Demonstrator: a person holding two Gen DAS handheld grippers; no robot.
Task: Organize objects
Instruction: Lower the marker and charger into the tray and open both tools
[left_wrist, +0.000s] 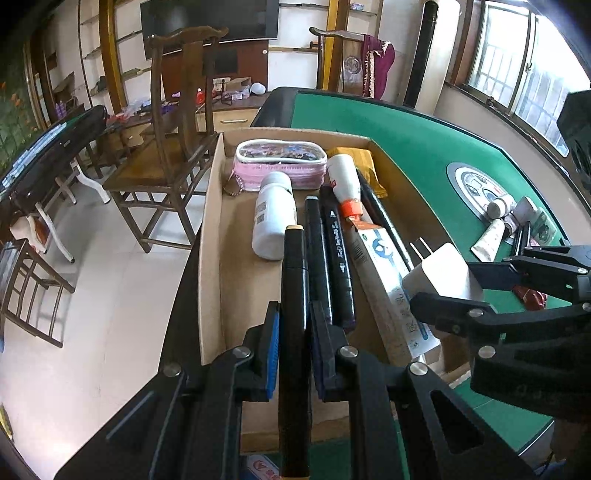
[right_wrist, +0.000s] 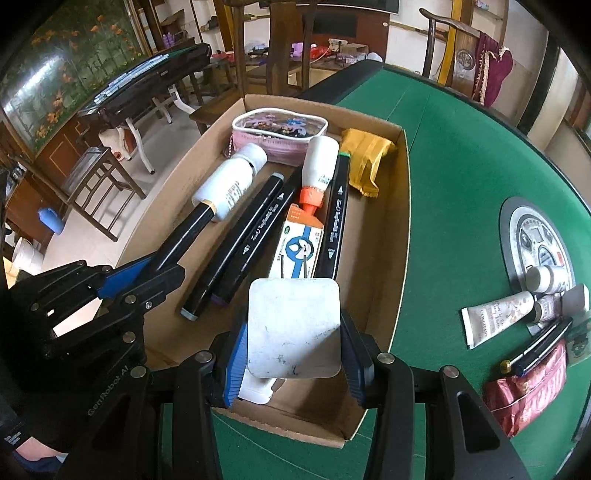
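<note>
now, from the left wrist view, the left tongs (left_wrist: 293, 347) are clamped tight on a black marker with a beige cap (left_wrist: 293, 295), held over the cardboard box (left_wrist: 210, 229) on the green desk (left_wrist: 406, 129). inside lie a white bottle (left_wrist: 273, 218), a pink pouch (left_wrist: 280, 162) and more black markers (left_wrist: 332, 254). from the right wrist view, the right tongs (right_wrist: 293, 354) are partly open, gripping a white charger plug (right_wrist: 293, 328) above the box's near end. loose tubes (right_wrist: 495, 317) sit well apart on the desk.
</note>
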